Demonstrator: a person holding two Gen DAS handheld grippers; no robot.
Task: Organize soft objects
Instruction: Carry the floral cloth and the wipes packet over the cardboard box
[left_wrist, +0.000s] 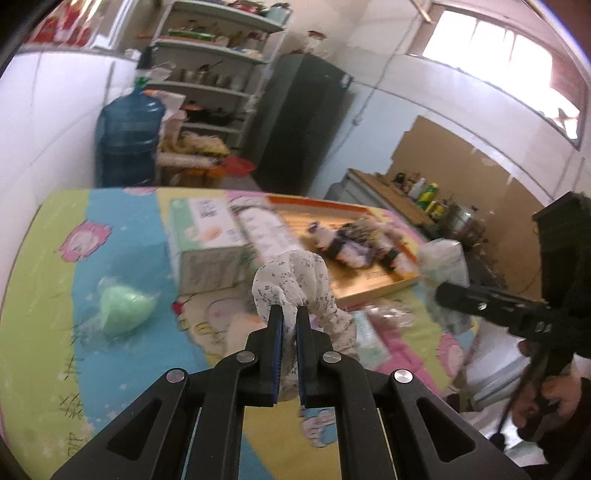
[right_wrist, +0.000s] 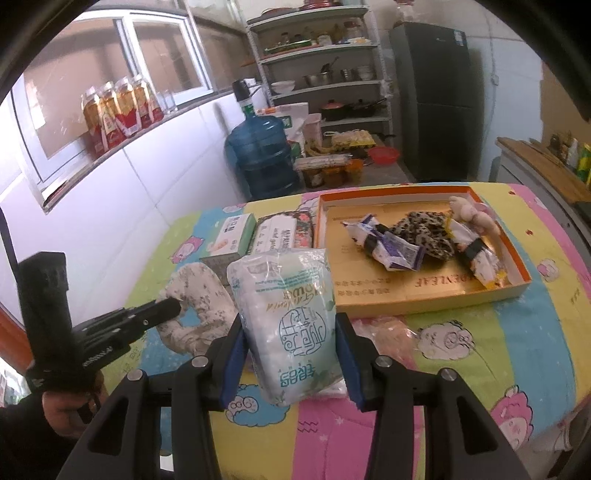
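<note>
My left gripper (left_wrist: 289, 314) is shut on a floral white cloth ring (left_wrist: 295, 275), held above the table; the ring also shows in the right wrist view (right_wrist: 199, 295). My right gripper (right_wrist: 291, 332) is shut on a clear pack of white tissues (right_wrist: 288, 314), lifted over the table; the pack shows in the left wrist view (left_wrist: 443, 258). An orange-rimmed shallow box (right_wrist: 424, 295) holds snack packets, a leopard-print cloth (right_wrist: 424, 227) and a beige plush toy (right_wrist: 472, 216).
A colourful cartoon cloth (right_wrist: 517, 332) covers the table. A green soft item in plastic (left_wrist: 123, 308) lies at its left. Two tissue boxes (right_wrist: 232, 236) stand behind. A blue water jug (right_wrist: 262, 155), shelves and a dark fridge (right_wrist: 436, 96) stand beyond.
</note>
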